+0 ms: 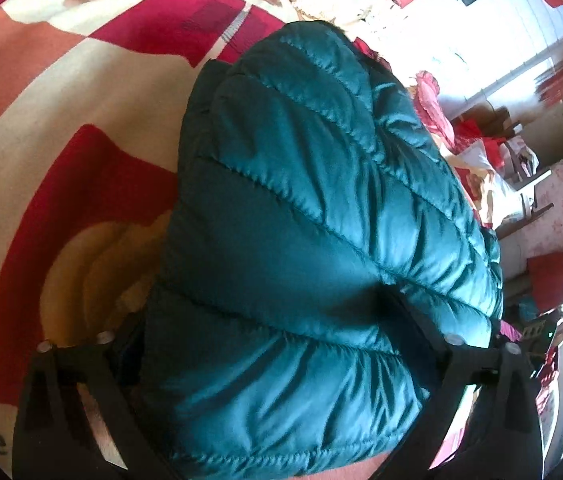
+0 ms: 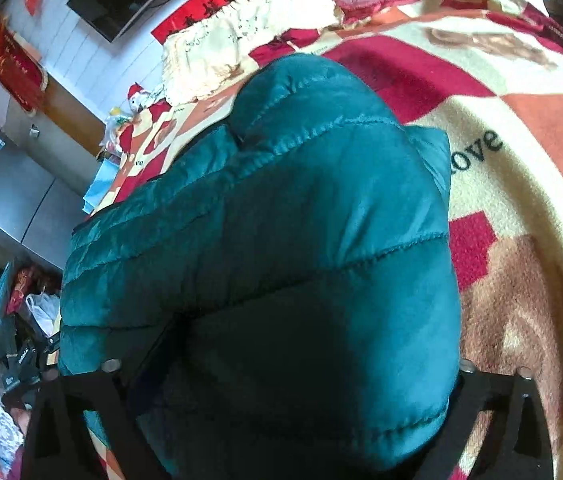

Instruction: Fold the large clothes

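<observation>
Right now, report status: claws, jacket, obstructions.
Left claw and right claw: jaws spread wide, teal puffer jacket bulging between them, grip unconfirmed. Jacket bunched on patterned blanket. Nothing seen blocking.

Directly ahead of both my grippers the puffy teal quilted jacket (image 1: 313, 208) (image 2: 281, 260) fills the way and bulges between the fingers, so nothing can pass straight forward there. To the left of my left gripper, the red, cream and orange patterned fleece blanket (image 1: 61, 128) lies flat and open. To the right of my right gripper the same blanket (image 2: 529, 200) is also free. Beyond the jacket, a cream lace-edged cloth (image 2: 217, 52) lies in a heap.
</observation>
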A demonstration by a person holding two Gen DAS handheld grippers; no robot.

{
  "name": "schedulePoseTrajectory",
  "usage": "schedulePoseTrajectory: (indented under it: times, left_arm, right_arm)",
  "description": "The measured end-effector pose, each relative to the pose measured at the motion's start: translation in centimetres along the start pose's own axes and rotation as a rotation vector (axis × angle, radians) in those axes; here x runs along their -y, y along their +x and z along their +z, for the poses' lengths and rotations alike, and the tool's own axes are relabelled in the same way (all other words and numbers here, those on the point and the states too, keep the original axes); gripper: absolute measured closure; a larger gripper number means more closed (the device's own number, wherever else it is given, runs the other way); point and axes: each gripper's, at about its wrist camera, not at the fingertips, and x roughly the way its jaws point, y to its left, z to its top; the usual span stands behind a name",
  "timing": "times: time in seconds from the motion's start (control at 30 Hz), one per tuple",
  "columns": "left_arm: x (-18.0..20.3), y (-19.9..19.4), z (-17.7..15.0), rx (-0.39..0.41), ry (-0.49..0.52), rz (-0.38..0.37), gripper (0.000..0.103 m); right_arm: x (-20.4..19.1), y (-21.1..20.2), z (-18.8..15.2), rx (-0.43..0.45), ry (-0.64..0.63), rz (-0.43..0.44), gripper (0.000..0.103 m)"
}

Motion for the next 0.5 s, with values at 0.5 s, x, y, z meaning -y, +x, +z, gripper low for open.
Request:
schedulePoseTrajectory:
  times: [0.5]
  left_arm:
    - [1.3, -6.8, -3.8, -0.005, 0.071, -0.056, 0.045]
  right_arm:
    - [-3.0, -7.0, -2.4, 0.026, -0.059, 0.062, 0.06]
